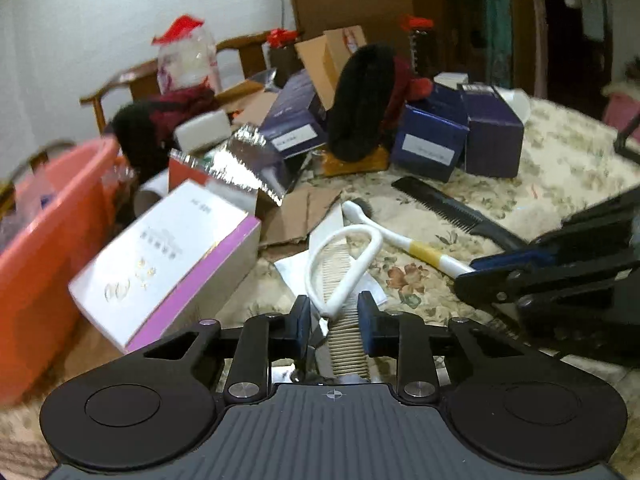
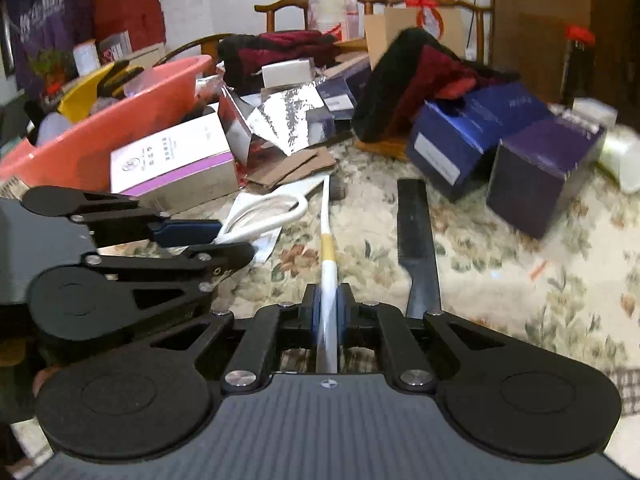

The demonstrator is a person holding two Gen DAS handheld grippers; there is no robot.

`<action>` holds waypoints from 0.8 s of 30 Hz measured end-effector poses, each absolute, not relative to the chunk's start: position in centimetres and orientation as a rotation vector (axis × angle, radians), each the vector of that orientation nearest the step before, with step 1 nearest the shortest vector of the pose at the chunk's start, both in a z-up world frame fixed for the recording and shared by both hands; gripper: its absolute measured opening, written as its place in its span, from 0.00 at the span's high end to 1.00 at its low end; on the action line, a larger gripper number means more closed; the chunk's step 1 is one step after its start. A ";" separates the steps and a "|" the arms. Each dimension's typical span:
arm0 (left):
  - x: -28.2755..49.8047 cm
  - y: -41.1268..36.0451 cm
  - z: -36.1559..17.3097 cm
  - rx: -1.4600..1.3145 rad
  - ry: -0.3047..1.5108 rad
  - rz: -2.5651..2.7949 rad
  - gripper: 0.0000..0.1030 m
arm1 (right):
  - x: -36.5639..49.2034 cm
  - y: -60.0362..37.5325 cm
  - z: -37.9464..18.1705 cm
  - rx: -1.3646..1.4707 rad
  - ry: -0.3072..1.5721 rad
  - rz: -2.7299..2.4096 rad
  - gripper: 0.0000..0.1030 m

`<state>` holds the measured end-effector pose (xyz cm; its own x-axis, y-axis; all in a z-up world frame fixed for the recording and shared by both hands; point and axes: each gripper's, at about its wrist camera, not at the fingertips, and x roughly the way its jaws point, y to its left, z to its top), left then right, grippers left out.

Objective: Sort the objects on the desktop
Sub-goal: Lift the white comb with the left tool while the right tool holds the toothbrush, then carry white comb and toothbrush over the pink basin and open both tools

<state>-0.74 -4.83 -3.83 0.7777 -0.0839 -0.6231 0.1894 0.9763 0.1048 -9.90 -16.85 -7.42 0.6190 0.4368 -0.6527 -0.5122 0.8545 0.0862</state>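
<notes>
My left gripper (image 1: 334,316) is shut on a cream comb with a white loop handle (image 1: 344,276), low over the flowered tablecloth; the comb also shows in the right wrist view (image 2: 264,216). My right gripper (image 2: 329,308) is shut on the handle of a white brush with a yellow band (image 2: 329,248), whose head points away; the brush also shows in the left wrist view (image 1: 404,236), running into the right gripper (image 1: 476,270). A black comb (image 2: 416,236) lies flat just right of the brush, and shows in the left wrist view (image 1: 448,206).
An orange-pink basin (image 1: 44,248) with items stands at the left. A white and purple box (image 1: 168,264) lies beside it. Blue and purple boxes (image 2: 480,140), silver foil packaging (image 2: 288,116), cardboard, and dark red and black clothing (image 2: 404,88) crowd the table's far side.
</notes>
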 end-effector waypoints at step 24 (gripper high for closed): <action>-7.4 -3.0 3.4 0.108 0.450 -0.126 0.78 | -14.8 -21.5 0.3 0.078 0.586 0.539 0.91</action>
<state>-7.43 -3.05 3.43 0.8929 -0.0975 -0.4395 0.1450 0.9865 0.0757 -14.81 -21.46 0.30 0.6996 0.5046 -0.5059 -0.4612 0.8597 0.2196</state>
